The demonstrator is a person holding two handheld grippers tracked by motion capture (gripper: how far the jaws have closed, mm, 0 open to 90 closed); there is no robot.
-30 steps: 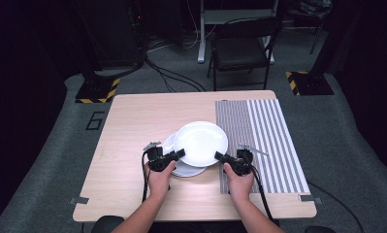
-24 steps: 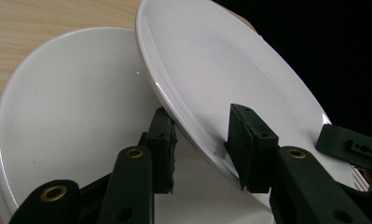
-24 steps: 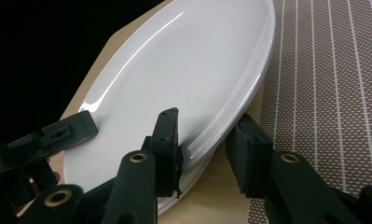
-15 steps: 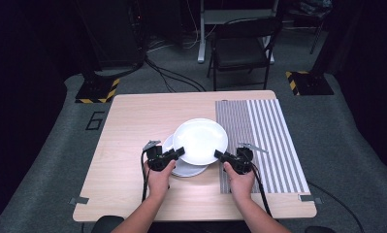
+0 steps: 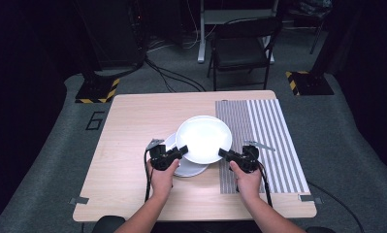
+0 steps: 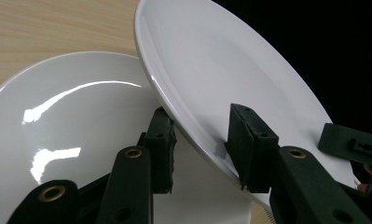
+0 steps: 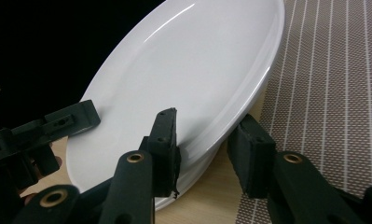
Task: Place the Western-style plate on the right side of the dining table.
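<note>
top plate (image 5: pixel 203 139) now higher off lower plate (image 5: pixel 184 166)

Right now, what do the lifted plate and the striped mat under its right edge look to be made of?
The upper plate looks like glazed white ceramic, though hard plastic is possible: smooth, glossy, with sharp light streaks along its rim. The striped mat looks like woven vinyl or coarse fabric: a fine matte grid texture in grey-brown with pale lines.

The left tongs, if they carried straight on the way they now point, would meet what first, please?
The left tongs already straddle the rim of the raised plate, so that plate comes first. Beyond it, roughly opposite, are the right tongs, though depth is hard to judge.
</note>
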